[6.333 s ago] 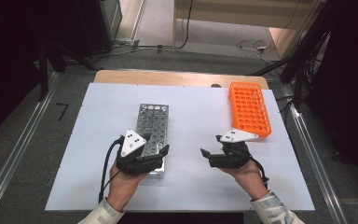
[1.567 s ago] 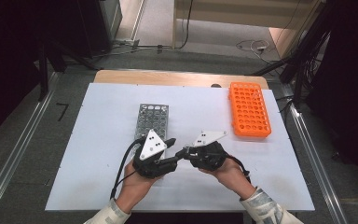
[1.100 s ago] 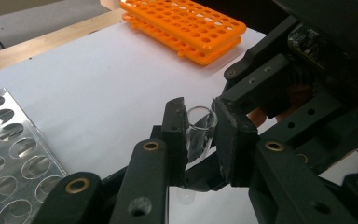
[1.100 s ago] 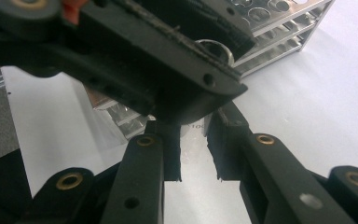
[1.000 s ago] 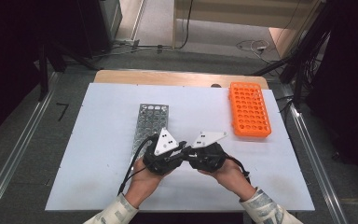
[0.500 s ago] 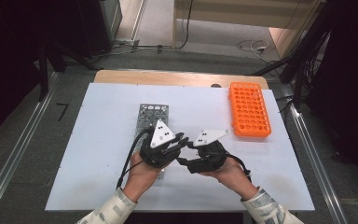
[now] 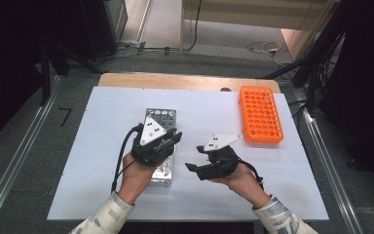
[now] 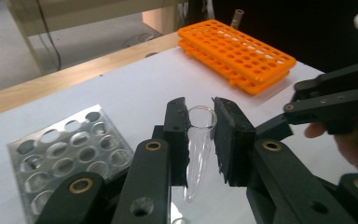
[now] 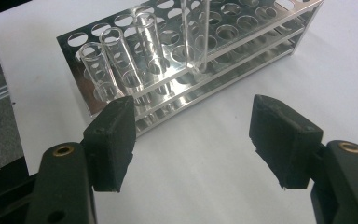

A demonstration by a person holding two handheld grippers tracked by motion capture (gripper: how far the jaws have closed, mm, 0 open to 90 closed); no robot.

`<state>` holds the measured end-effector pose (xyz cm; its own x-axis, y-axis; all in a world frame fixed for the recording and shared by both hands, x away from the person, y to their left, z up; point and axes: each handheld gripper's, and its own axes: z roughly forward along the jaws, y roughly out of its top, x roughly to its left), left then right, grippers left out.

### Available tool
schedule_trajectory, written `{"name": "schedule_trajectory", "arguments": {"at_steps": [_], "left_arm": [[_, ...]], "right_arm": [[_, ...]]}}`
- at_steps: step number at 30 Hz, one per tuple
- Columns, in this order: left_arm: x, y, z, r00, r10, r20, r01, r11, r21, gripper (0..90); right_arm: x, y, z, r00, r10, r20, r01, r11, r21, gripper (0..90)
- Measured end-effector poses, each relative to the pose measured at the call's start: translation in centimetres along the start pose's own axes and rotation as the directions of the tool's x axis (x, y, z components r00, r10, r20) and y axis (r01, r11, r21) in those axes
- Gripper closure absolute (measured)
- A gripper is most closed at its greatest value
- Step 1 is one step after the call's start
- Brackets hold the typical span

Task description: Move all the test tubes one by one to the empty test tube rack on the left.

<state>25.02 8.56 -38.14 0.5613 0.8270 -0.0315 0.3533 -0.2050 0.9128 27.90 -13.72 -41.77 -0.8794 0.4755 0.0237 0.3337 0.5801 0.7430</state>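
My left gripper (image 8: 200,140) is shut on a clear test tube (image 8: 198,154), held upright by its upper part. In the high view the left gripper (image 7: 174,136) hovers over the near half of the metal rack (image 7: 160,117). From the right gripper view the held tube (image 9: 195,32) hangs with its round tip just above a rack hole. My right gripper (image 9: 193,140) has just been opening and stands open with nothing between its jaws, pointing at the metal rack (image 9: 233,70). The right gripper (image 7: 191,167) sits right of the rack.
Three clear tubes (image 9: 121,60) stand in the metal rack's near corner. An orange tube rack (image 7: 259,113) lies at the back right of the white table (image 7: 78,161). Beyond the table's far wooden edge are cables on the floor.
The two grippers, together a second ago, have parted. The left one has risen and moved back over the metal rack with the tube. The right jaws have opened.
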Motion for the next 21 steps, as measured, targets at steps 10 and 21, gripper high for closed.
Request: {"name": "schedule_trajectory", "arguments": {"at_steps": [10,21], "left_arm": [[1.2,-1.1,-0.2,0.9987,-0.004,-0.052,0.005,0.9998,0.018,75.3],[1.0,-3.4,1.1,0.9985,-0.009,-0.054,0.013,0.9970,0.076,75.2]], "right_arm": [[0.0,0.0,0.0,1.0000,0.000,0.005,0.001,1.000,-0.005,30.6],[0.1,0.0,0.0,0.9999,-0.009,0.005,0.009,1.000,0.000,30.7]]}}
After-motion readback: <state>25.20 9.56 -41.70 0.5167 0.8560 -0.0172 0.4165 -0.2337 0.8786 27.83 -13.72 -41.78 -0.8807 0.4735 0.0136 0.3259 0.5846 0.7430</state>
